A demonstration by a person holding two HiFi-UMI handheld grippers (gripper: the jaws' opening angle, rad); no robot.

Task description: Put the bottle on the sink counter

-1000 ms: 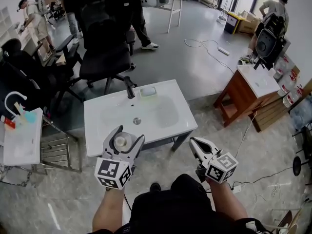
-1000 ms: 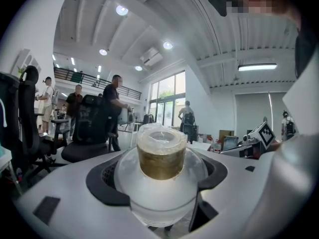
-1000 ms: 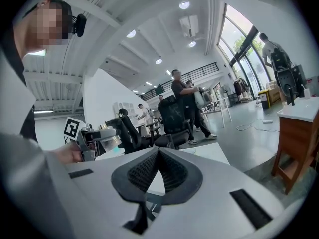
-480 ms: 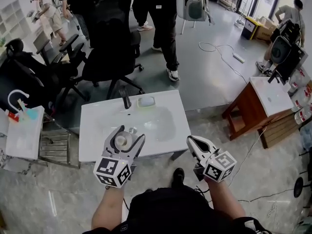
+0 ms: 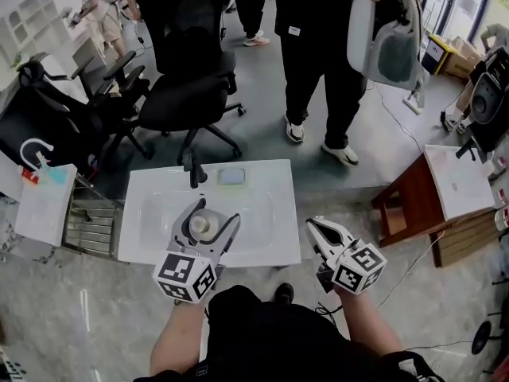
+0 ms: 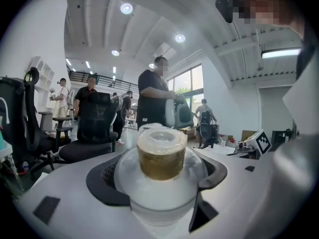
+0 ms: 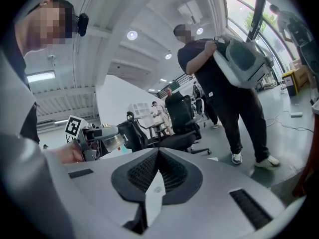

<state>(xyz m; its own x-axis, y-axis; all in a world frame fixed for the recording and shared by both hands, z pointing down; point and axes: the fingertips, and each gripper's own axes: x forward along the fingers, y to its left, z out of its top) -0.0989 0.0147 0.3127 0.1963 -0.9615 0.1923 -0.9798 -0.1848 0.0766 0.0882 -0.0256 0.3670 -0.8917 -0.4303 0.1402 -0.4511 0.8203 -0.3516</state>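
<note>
A clear bottle (image 5: 204, 226) with a tan cap stands upright between the jaws of my left gripper (image 5: 208, 216), which is shut on it. In the head view it hangs over the front part of the white sink counter (image 5: 270, 189), near the basin. The left gripper view shows the bottle (image 6: 161, 156) close up, with the left gripper (image 6: 160, 182) clamped round its shoulder. My right gripper (image 5: 313, 228) sits off the counter's front right corner, shut, with nothing in it. In the right gripper view the right gripper (image 7: 158, 176) has its pads pressed together.
A black faucet (image 5: 192, 170) and a grey soap dish (image 5: 231, 176) sit at the counter's back edge. Behind it stand black office chairs (image 5: 187, 94) and a person in black with a grey backpack (image 5: 383, 50). A wooden stand (image 5: 457, 183) is at the right, a metal rack (image 5: 91, 229) at the left.
The counter has come nearer, and the left gripper with the bottle now hangs over it instead of in front. A person in black has walked up behind the sink.
</note>
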